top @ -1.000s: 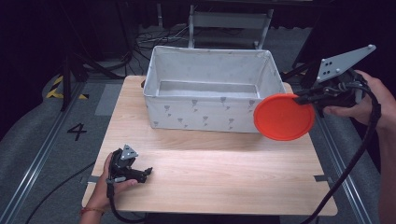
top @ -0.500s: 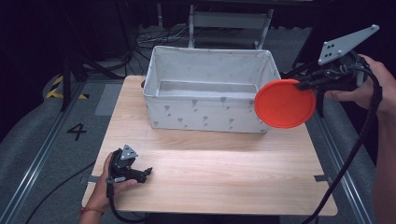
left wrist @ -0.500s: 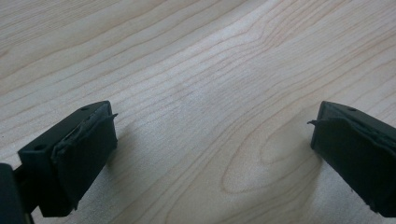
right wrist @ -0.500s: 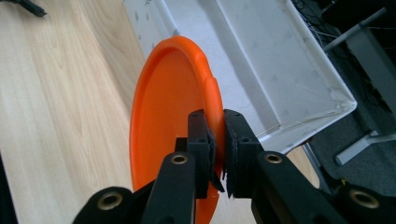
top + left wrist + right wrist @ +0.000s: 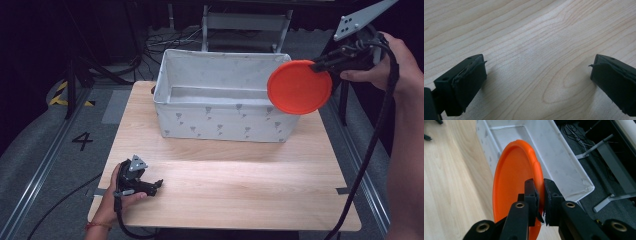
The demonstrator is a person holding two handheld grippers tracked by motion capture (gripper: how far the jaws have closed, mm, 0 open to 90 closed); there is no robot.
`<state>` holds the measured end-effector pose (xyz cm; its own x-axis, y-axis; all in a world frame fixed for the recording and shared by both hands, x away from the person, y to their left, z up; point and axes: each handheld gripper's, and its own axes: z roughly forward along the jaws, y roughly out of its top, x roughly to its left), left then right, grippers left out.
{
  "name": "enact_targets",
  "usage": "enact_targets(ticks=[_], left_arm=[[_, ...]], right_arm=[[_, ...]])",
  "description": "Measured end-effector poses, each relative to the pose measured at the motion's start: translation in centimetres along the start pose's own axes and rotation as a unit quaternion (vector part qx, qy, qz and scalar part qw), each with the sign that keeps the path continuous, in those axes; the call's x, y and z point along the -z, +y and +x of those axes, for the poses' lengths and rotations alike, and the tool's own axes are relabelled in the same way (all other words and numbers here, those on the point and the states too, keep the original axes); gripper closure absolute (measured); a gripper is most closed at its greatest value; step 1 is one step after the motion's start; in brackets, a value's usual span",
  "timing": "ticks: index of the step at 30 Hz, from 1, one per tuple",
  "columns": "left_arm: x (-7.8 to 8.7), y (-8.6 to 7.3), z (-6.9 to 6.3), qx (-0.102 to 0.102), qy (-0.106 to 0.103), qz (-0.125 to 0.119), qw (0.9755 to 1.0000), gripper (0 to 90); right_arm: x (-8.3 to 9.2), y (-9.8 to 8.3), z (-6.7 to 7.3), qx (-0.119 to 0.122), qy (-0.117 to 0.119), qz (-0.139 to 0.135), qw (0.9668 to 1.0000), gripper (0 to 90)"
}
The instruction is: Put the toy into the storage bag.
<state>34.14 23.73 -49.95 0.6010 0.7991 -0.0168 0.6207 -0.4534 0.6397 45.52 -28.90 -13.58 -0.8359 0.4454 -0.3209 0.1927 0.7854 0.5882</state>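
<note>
Lower left of the high view: the left gripper (image 5: 159,184) rests on the pale wooden worktop (image 5: 240,200), close to the near edge, with a hand (image 5: 112,200) wrapped round its body and the cable trailing off the bottom of the frame. In the left gripper view its two black jaws stand wide apart, released, with bare wood grain between them and nothing held.

Centre, toward the top of the high view: a white fabric bin (image 5: 220,120) with a small grey printed pattern sits at the far side of the worktop. Its inside looks bare in the part that can be seen.

Upper right of the high view: the right gripper (image 5: 316,65) is held up in the air by a hand (image 5: 395,65), the grey three-cornered plate above it. Its jaws are clenched on the rim of an orange plate (image 5: 299,87), which hangs on edge in front of the bin's right end wall, off the worktop.

In the right gripper view the plate (image 5: 514,192) fills the middle, rim pinched between the two black jaws at lower centre, with the open bin (image 5: 564,160) lying beyond it toward the upper right.
</note>
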Motion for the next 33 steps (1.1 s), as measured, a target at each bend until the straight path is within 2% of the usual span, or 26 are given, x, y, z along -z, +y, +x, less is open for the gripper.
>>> enact_targets(ticks=[2, 5, 7, 8, 16, 18, 25, 33], left_arm=[[0.0, 0.0, 0.0, 0.0, 0.0, 0.0, 1.0, 0.6], [0.0, 0.0, 0.0, 0.0, 0.0, 0.0, 1.0, 0.6], [0.0, 0.0, 0.0, 0.0, 0.0, 0.0, 1.0, 0.6], [0.0, 0.0, 0.0, 0.0, 0.0, 0.0, 1.0, 0.6], [0.0, 0.0, 0.0, 0.0, 0.0, -0.001, 1.0, 0.7], [0.0, 0.0, 0.0, 0.0, 0.0, 0.0, 1.0, 0.6], [0.0, 0.0, 0.0, 0.0, 0.0, 0.0, 1.0, 0.7], [0.0, 0.0, 0.0, 0.0, 0.0, 0.0, 1.0, 0.7]], right_arm=[[-0.7, 0.3, -0.7, 0.006, -0.008, 0.002, 0.9999, 82.4], [-1.8, 0.5, -1.5, 0.033, -0.014, 0.0, 0.9993, 82.4], [-2.7, 0.6, -2.1, 0.033, -0.01, 0.0, 0.9994, 82.3], [-3.3, 0.7, -2.5, 0.025, -0.011, 0.0, 0.9996, 82.3], [-5.6, 1.0, -3.8, 0.017, -0.008, 0.01, 0.9998, 82.3], [-6.2, 1.1, -4.0, 0.018, -0.013, 0.012, 0.9997, 82.3], [-8.3, 1.2, -4.3, 0.02, 0.003, 0.028, 0.9994, 82.3], [-10.3, 0.7, -4.3, 0.018, 0.012, 0.046, 0.9987, 82.3]])
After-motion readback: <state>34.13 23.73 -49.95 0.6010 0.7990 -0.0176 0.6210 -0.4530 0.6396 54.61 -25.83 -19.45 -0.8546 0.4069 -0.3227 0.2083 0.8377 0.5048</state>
